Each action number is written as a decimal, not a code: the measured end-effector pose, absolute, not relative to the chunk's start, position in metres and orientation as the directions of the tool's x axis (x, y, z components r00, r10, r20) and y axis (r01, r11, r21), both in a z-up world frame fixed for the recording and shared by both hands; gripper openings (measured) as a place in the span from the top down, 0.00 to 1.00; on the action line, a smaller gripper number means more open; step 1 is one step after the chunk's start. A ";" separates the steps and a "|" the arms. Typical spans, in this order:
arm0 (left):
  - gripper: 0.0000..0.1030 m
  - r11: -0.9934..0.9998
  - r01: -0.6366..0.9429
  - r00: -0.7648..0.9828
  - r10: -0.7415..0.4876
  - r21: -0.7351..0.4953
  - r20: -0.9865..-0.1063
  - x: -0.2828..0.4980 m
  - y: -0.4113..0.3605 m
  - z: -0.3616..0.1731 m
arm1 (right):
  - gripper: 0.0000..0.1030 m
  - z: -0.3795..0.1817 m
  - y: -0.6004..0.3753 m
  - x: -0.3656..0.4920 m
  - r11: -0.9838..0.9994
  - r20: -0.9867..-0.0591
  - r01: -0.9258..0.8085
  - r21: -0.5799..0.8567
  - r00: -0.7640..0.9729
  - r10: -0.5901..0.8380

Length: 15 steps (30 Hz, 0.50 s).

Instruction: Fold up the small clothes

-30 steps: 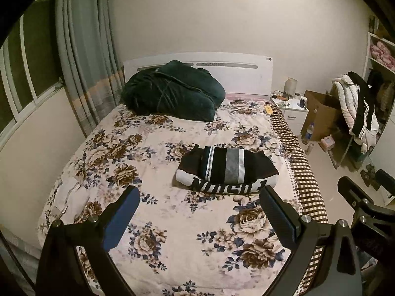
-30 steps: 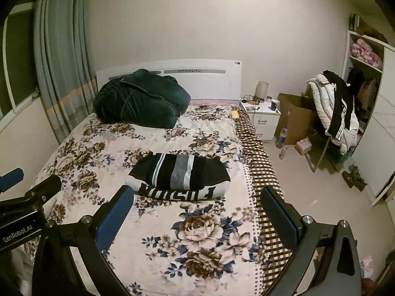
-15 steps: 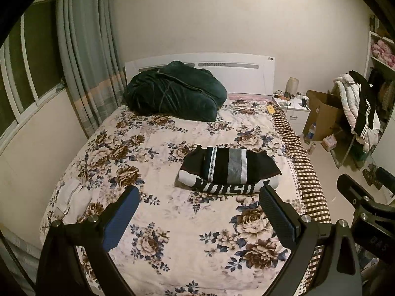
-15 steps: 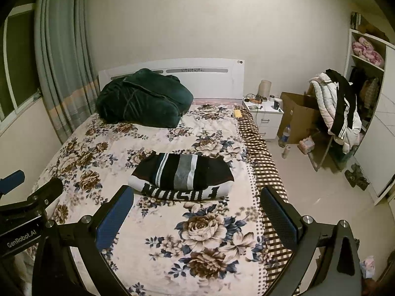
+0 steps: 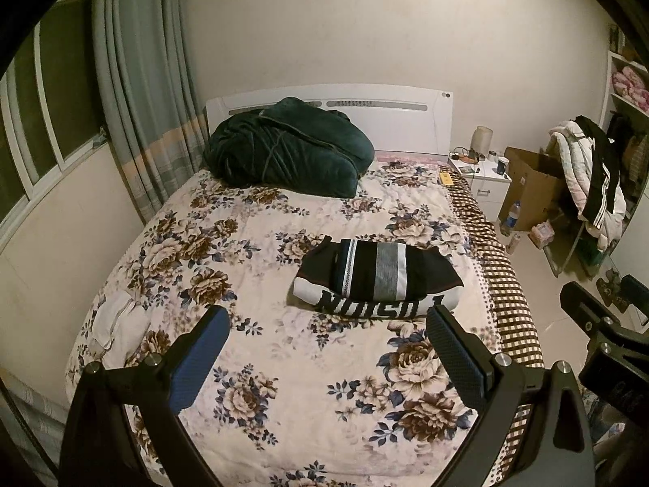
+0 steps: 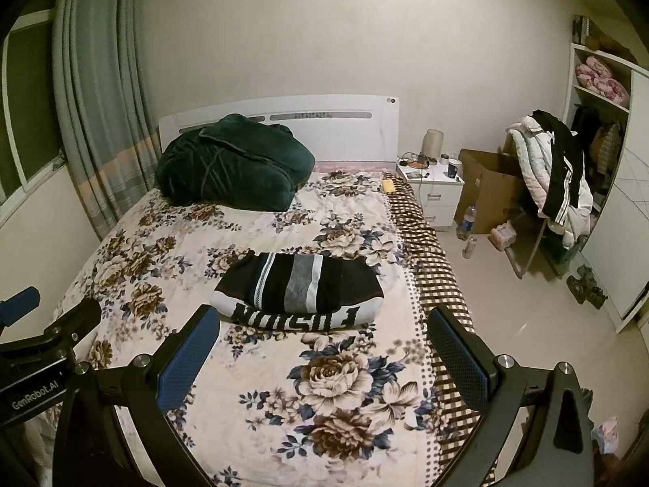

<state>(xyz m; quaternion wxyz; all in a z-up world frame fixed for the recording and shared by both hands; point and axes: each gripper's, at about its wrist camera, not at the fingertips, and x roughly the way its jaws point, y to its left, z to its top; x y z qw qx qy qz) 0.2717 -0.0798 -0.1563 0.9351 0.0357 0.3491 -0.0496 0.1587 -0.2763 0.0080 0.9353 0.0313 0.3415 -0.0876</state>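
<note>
folded black striped garment lying mid-bed on the floral bedspread, right of centre, left gripper spread wide and holding nothing, right gripper likewise wide, both above the near end, dark green robe bundled at the far headboard

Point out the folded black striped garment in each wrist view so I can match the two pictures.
Left wrist: the folded striped garment lies right of centre on the floral bedspread, just beyond the open left gripper.
Right wrist: the garment sits near centre, beyond the open right gripper.
Shared landmark: the dark green blanket heaped against the headboard.
</note>
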 end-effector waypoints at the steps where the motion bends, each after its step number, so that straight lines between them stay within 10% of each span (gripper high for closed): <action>1: 0.04 0.992 0.121 0.750 -0.071 0.030 -0.657 0.272 -0.080 -0.156 | 0.00 0.008 -0.277 0.158 0.983 -0.645 0.184 -0.003 0.751 -0.143; 15: 0.04 0.992 0.113 0.776 -0.051 0.060 -0.628 0.260 -0.076 -0.157 | 0.00 0.005 -0.274 0.155 0.981 -0.645 0.195 0.000 0.749 -0.149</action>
